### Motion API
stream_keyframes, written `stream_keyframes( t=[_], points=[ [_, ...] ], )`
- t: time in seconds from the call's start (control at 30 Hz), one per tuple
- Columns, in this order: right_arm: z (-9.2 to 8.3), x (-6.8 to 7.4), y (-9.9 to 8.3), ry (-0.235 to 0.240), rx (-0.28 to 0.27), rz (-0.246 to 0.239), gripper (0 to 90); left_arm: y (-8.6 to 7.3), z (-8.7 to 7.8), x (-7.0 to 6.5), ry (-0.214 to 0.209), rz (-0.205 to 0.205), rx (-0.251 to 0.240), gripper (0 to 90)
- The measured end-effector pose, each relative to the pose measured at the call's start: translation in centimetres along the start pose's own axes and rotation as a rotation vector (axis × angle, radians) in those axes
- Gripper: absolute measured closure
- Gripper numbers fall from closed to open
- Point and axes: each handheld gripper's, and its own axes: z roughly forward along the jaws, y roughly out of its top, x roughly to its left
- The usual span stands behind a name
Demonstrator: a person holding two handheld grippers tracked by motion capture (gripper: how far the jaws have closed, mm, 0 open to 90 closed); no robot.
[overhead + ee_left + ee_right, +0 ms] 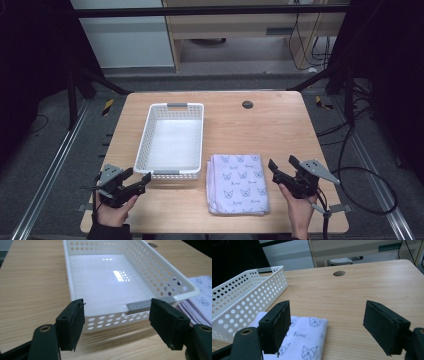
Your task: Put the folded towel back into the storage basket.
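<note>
Folded cloth [237,183], one piece printed with cat faces, lies on the bench [260,130] just right of one white perforated basket [172,137]. Two tongs flank them: left tongs [140,181] and right tongs [282,163], both spread wide, pinching nothing.

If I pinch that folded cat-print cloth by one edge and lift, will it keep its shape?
Probably not. The folded cloth shows several thin stacked layers along its edge in the left gripper view, so an edge pinch may catch only some of them and the rest would likely droop or unfold. It looks soft and light. Lying flat on the smooth wooden table, it may slide or bunch if pushed.
</note>
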Motion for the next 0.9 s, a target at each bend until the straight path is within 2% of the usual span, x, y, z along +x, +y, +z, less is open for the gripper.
stream_keyframes(
  t=[0.07, 0.13, 0.17, 0.2, 0.23, 0.3, 0.33, 0.4, 0.53, 0.57, 0.6, 0.67, 0.7, 0.73, 0.9],
  points=[
    [0.0, 0.1, 0.1, 0.005, -0.003, 0.0, 22.0, 0.2, 0.1, -0.5, -0.013, 0.0, -0.006, 27.4],
    [0.2, 0.5, 0.8, 0.005, 0.003, -0.02, 22.3, 0.8, 0.4, -1.7, -0.03, 0.011, -0.012, 27.3],
    [0.2, 0.5, 0.8, 0.005, 0.003, -0.02, 22.3, 0.8, 0.4, -1.7, -0.03, 0.011, -0.012, 27.1],
    [0.3, 0.6, 1.0, 0.009, 0.006, -0.026, 22.3, 1.1, 0.5, -2.3, -0.035, 0.023, -0.014, 27.1],
    [0.4, 0.8, 1.3, 0.017, -0.003, -0.033, 22.6, 1.8, 0.6, -3.4, -0.027, 0.06, -0.025, 26.9],
    [0.5, 0.9, 1.7, 0.023, 0.002, -0.043, 22.8, 2.1, 0.7, -3.8, -0.027, 0.069, -0.031, 26.8],
    [0.6, 1.0, 1.9, 0.022, 0.006, -0.051, 22.8, 3.1, 0.9, -5.0, -0.046, 0.078, -0.05, 26.7],
    [0.7, 1.0, 2.0, 0.025, 0.009, -0.052, 22.9, 3.5, 1.0, -5.5, -0.055, 0.08, -0.054, 26.7],
    [0.9, 1.0, 2.5, 0.025, 0.024, -0.061, 23.8, 4.8, 1.5, -7.6, -0.083, 0.106, -0.075, 27.0],
    [1.0, 1.0, 2.7, 0.027, 0.026, -0.064, 23.9, 5.1, 1.8, -8.6, -0.097, 0.115, -0.071, 27.0],
    [1.0, 1.0, 2.7, 0.027, 0.026, -0.064, 23.9, 5.1, 1.8, -8.6, -0.097, 0.115, -0.071, 27.1],
    [1.1, 1.1, 2.8, 0.032, 0.031, -0.059, 24.2, 5.3, 2.1, -9.6, -0.111, 0.12, -0.068, 27.1],
    [1.3, 1.2, 2.9, 0.029, 0.035, -0.071, 24.1, 5.4, 2.4, -10.4, -0.122, 0.134, -0.06, 27.3],
    [1.3, 1.2, 2.9, 0.029, 0.035, -0.071, 24.1, 5.4, 2.4, -10.4, -0.122, 0.134, -0.06, 27.3],
    [1.5, 1.4, 3.0, 0.036, 0.054, -0.079, 23.7, 5.4, 3.0, -12.4, -0.16, 0.138, -0.057, 27.8]
  ],
)
